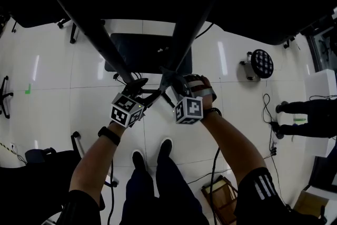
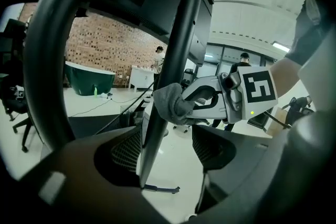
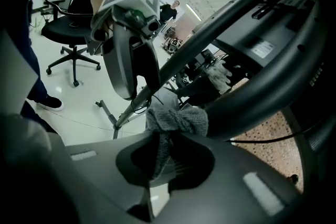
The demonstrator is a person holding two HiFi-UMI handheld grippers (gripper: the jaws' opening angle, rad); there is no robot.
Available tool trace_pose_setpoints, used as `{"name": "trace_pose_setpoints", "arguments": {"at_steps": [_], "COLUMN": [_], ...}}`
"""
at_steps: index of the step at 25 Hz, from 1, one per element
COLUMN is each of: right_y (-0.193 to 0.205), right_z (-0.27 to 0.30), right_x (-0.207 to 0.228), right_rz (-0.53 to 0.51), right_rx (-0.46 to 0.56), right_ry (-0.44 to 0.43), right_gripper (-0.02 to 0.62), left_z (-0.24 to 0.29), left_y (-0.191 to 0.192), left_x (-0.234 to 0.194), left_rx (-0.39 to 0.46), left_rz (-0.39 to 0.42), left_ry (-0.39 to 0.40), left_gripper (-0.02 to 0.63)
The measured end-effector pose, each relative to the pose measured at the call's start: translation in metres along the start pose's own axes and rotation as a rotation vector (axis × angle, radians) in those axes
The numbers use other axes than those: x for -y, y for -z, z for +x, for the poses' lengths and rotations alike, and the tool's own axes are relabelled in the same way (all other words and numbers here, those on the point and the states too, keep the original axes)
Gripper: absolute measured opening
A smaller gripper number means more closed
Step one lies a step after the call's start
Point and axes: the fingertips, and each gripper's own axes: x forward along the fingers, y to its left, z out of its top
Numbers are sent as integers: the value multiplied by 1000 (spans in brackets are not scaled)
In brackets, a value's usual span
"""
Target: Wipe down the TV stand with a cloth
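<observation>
The TV stand's dark poles (image 1: 107, 43) slant up from a black base plate (image 1: 139, 50) on the white floor. My right gripper (image 3: 165, 157) is shut on a grey cloth (image 3: 177, 119), and the cloth is pressed against a thin pole (image 3: 226, 13). In the left gripper view the same cloth (image 2: 172, 102) wraps the right gripper's tips beside the pole (image 2: 178, 50). My left gripper (image 2: 165, 144) is open, with that pole running between its jaws, close to the left one. In the head view both grippers (image 1: 138, 83) (image 1: 176, 81) sit side by side where the poles cross.
A person's legs (image 1: 303, 113) stand at the right, near floor cables (image 1: 268, 129) and a round black device (image 1: 261, 63). A wooden crate (image 1: 221, 195) lies by my right foot. An office chair (image 3: 68, 29) stands behind; a green tub (image 2: 89, 81) sits by a brick wall.
</observation>
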Motion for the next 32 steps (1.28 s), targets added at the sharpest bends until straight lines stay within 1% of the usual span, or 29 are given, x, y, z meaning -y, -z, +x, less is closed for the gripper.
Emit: {"name": "trace_pose_setpoints", "arguments": {"at_steps": [3,7,13,16,18,20,23,26,27,29,32], "right_y": [14,37,66,70,69,68,48,5,-12,-49,-99], "right_z": [22,55,84,96,99,95,74,38,23,-9,-66], "right_x": [-24,-54,-92,-102,-109,-115,-113,-92,-83,-66,-37], "right_rz": [-21,-19,-48,-24,-2,42,107,113,134,209,362], "right_rx": [-32,-68,-139,-161,-169,-165,-119,-49,-23,39,132], "right_ry": [-29,-82,-118,-124,-125,-132,-133,-95,-76,-42,5], "right_gripper": [17,17,17,17,17,17,18,18,18,18,18], "left_z": [9,25,36,34,28,22,7,-17,-28,-54,-102], "left_y": [26,54,94,108,110,110,100,70,59,37,2], "left_x": [-7,-19,-18,-20,-19,-14,-7,3,8,21,44], "left_rx": [-21,-53,-85,-95,-79,-69,-56,-9,10,41,81], "left_rz": [-8,-31,-73,-103,-113,-109,-102,-91,-83,-48,25], "left_ry": [3,5,-1,-4,1,12,20,31,37,50,66], "left_gripper": [323,330,334,336,336,336,337,337,337,336,336]}}
